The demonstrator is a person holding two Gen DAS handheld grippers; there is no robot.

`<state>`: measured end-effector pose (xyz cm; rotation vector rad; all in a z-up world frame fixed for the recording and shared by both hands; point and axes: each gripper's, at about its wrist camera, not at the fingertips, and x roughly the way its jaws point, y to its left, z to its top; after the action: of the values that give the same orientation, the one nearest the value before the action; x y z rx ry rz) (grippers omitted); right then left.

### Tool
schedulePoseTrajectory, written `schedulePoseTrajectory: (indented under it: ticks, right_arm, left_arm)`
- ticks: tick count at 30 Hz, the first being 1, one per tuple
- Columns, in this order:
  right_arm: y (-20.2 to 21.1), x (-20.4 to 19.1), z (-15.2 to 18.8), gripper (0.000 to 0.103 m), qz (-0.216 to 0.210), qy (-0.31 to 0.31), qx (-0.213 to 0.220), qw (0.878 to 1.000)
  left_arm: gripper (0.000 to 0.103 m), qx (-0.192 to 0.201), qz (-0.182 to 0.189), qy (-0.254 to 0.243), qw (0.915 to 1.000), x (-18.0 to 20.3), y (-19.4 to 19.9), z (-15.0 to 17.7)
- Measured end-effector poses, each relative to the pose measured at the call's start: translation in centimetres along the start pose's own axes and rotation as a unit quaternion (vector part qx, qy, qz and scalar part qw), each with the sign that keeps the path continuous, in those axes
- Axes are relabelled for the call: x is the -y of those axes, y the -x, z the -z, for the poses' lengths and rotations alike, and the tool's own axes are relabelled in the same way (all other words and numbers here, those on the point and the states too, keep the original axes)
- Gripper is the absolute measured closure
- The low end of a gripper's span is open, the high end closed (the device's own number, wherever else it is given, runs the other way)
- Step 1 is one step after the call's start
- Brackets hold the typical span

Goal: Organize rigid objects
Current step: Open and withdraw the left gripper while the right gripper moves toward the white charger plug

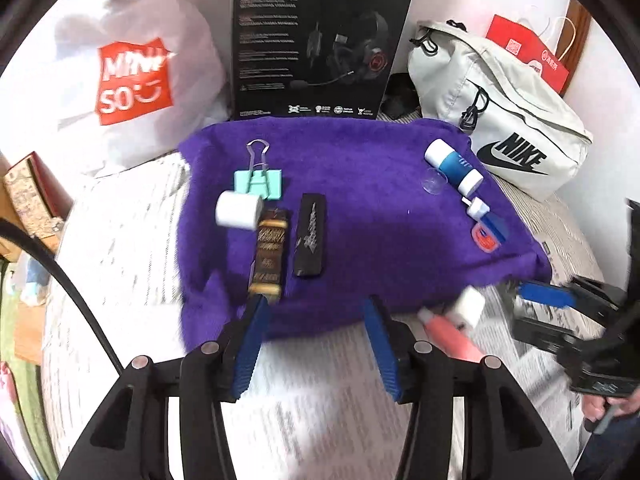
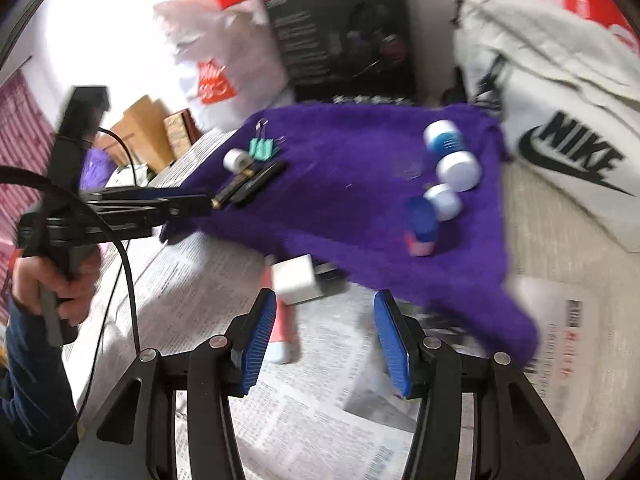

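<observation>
A purple towel [image 1: 360,208] [image 2: 360,184] lies on newspaper. On its left are a mint binder clip [image 1: 259,182], a white cylinder [image 1: 238,210], a gold-and-black bar [image 1: 269,256] and a black bar [image 1: 310,236]. On its right are a blue-and-white bottle [image 1: 454,166] [image 2: 452,152], a small white dropper [image 1: 476,209] and a blue-and-red piece [image 1: 488,236] [image 2: 420,228]. A white plug [image 2: 296,282] and a pink tube [image 2: 282,332] lie on the newspaper off the towel's near edge. My left gripper [image 1: 316,320] is open, its left finger at the gold bar's near end. My right gripper [image 2: 324,316] is open just before the plug.
A Miniso bag [image 1: 132,76], a black headset box [image 1: 316,40] and a white Nike bag [image 1: 508,120] stand behind the towel. A red box lies beyond the Nike bag. Newspaper [image 2: 304,420] covers the surface in front.
</observation>
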<state>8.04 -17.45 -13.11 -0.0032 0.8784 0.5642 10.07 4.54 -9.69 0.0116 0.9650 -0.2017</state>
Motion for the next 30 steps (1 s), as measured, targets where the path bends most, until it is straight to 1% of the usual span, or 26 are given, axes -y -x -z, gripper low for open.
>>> schedulePoseTrajectory:
  ticks: [3,7,10,16,17,18,21,22,23,24,25,27,30]
  right_arm:
    - [-2.0,-0.3,-0.3,0.052,0.010,0.006,-0.015,1.000]
    - [-3.2,-0.3,-0.6,0.052,-0.003,-0.003,-0.024,1.000]
    - [-3.6,-0.7,-0.9,0.052,0.002,0.000,-0.024,1.000]
    - [-5.0,-1.9,-1.5,0.050,0.021,0.001,-0.039,0.999]
    - [-5.0,-2.0,-1.4,0.045,0.022,0.001,-0.038,0.999]
    - [-5.1,-2.2,-1.4,0.043,0.022,0.001,-0.037,0.999]
    - [-5.2,-2.4,-1.3,0.043,0.031,-0.001,-0.032,0.999]
    - [-5.2,-2.5,-1.3,0.043,0.035,0.000,-0.032,0.999]
    - [-5.2,-2.6,-1.3,0.047,0.038,0.004,-0.032,0.999]
    - [-5.1,-2.6,-1.3,0.054,0.038,0.006,-0.030,0.999]
    - [-4.8,-2.5,-1.3,0.056,0.037,0.005,-0.029,0.999]
    - [-4.3,-2.2,-1.1,0.056,0.038,0.004,-0.036,0.999]
    - [-3.0,-1.7,-0.3,0.056,0.049,0.021,-0.039,0.998]
  left_arm:
    - [0.055,-0.001,0.001,0.009,1.0000,-0.4,0.5,1.4]
    - [0.055,-0.009,0.006,0.030,0.9995,-1.5,0.1,3.3]
    - [0.055,-0.020,0.009,0.041,0.9989,-2.2,-0.5,4.4]
    - [0.055,-0.027,0.021,0.041,0.9986,-2.1,-1.1,5.4]
    - [0.055,-0.027,0.022,0.040,0.9986,-2.0,-1.1,5.6]
    - [0.055,-0.027,0.022,0.039,0.9986,-1.9,-1.2,5.6]
    - [0.054,-0.025,0.027,0.040,0.9985,-2.0,-1.1,5.6]
    - [0.054,-0.025,0.028,0.041,0.9985,-2.0,-1.1,5.6]
    - [0.053,-0.025,0.029,0.041,0.9985,-2.0,-1.1,5.6]
    - [0.053,-0.025,0.029,0.039,0.9985,-2.0,-1.2,5.6]
    - [0.053,-0.025,0.030,0.037,0.9985,-1.9,-1.1,5.7]
    - [0.052,-0.024,0.031,0.035,0.9986,-1.9,-1.1,5.7]
    - [0.052,-0.024,0.031,0.034,0.9986,-1.8,-1.1,5.8]
